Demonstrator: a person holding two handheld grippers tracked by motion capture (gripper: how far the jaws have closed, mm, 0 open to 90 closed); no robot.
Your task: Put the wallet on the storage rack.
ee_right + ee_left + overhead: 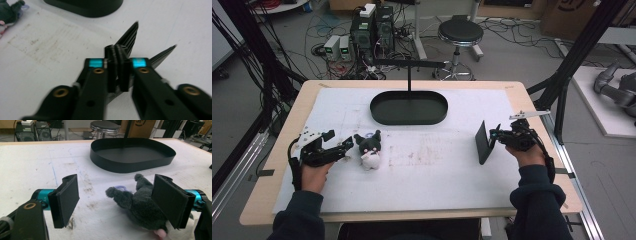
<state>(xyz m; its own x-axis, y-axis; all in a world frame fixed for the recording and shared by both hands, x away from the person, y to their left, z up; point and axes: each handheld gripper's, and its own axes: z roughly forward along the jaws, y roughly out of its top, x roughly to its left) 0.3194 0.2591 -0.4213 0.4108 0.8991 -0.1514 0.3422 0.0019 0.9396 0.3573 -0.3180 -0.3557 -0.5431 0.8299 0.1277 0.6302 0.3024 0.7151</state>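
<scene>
Nearest the person, the left gripper lies low over the worktop's left side with its jaws spread wide. In the high view a small plush toy sits just beside its tips. The left gripper view adds what that view cannot: the toy lies partly between the open pads, close against the right-hand pad and well apart from the left one; whether it touches the pad I cannot tell. The toy is dark grey fur with pointed ears, a white lower part, a bit of pink and a pale purple loop.

On the right side, the right gripper is clamped on a thin black sheet that stands tilted on edge. The right gripper view shows the jaws closed together over the sheet's ridged black edges, blurred, with the toy far off at its upper left corner.

Farther back, near the middle of the far edge, a black oval tray rests with a low wall, and a thin post with a crossbar rises behind it.

The worktop is a stained white mat on a pale wooden board. Beyond it are a round stool, computer boxes and loose cables on a grey floor.
</scene>
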